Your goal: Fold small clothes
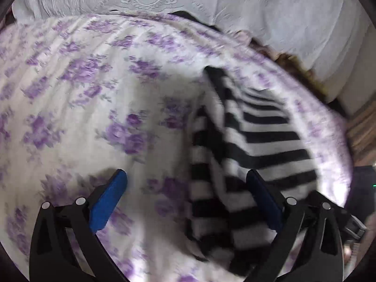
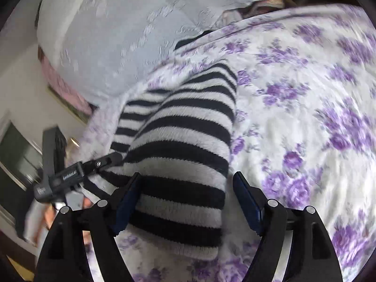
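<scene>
A black-and-white striped knit garment (image 2: pixel 178 145) lies folded in a long strip on the purple-flowered bedsheet (image 2: pixel 305 117). My right gripper (image 2: pixel 187 174) hovers over its near end, open. The strip runs between the blue pads, and a gap shows at the right pad. In the left wrist view the same garment (image 1: pixel 258 136) lies at the right of the sheet (image 1: pixel 82 94). My left gripper (image 1: pixel 186 172) is open, its right finger over the stripes and its left finger over bare sheet. The left gripper's body (image 2: pixel 68 174) shows at the garment's left edge in the right wrist view.
A pale embroidered cover or pillow (image 1: pixel 270 21) lies along the bed's far side, also in the right wrist view (image 2: pixel 112 37). Wooden floor (image 1: pixel 362 131) shows past the bed's edge. Dark crumpled cloth (image 2: pixel 263 7) sits at the back. A person's hand (image 2: pixel 44 221) is low left.
</scene>
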The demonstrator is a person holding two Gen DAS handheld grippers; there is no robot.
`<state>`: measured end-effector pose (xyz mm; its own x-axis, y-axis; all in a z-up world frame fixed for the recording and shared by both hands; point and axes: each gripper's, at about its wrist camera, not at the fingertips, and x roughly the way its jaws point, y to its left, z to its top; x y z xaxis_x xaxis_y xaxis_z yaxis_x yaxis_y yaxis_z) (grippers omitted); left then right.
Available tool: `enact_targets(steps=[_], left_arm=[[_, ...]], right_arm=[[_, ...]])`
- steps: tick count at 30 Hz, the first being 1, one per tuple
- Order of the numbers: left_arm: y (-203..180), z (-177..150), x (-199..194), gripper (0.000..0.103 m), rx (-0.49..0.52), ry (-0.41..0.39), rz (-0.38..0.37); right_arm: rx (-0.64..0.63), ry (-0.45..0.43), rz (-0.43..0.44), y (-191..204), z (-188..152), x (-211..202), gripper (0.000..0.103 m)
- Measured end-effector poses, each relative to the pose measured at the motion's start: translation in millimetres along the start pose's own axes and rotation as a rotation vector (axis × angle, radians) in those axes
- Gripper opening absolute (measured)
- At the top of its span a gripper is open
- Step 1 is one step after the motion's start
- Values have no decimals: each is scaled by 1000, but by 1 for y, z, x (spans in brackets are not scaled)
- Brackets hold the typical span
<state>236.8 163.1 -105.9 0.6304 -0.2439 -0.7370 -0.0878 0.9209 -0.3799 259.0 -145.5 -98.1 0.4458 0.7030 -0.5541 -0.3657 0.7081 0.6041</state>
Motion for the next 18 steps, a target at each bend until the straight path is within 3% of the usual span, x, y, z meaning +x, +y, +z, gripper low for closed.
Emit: enact_targets(steps=[3,8,9,13,18], left_arm=[[2,-4,3,98,-47,57,-169],[3,-6,18,98,-51,108,-190],[1,-7,17,98,-50,108,-202],[-5,-2,26,98,-60,162,-380],[-2,14,52,98,-105,176,-401]], right_arm=[[96,-13,118,-17,3,-13,88],[282,-30,288,-57,5,-21,88],[295,-28,307,-58,5,-20,88],[287,20,334,-56,14,-6,88],[300,113,379,-56,51,34,88]])
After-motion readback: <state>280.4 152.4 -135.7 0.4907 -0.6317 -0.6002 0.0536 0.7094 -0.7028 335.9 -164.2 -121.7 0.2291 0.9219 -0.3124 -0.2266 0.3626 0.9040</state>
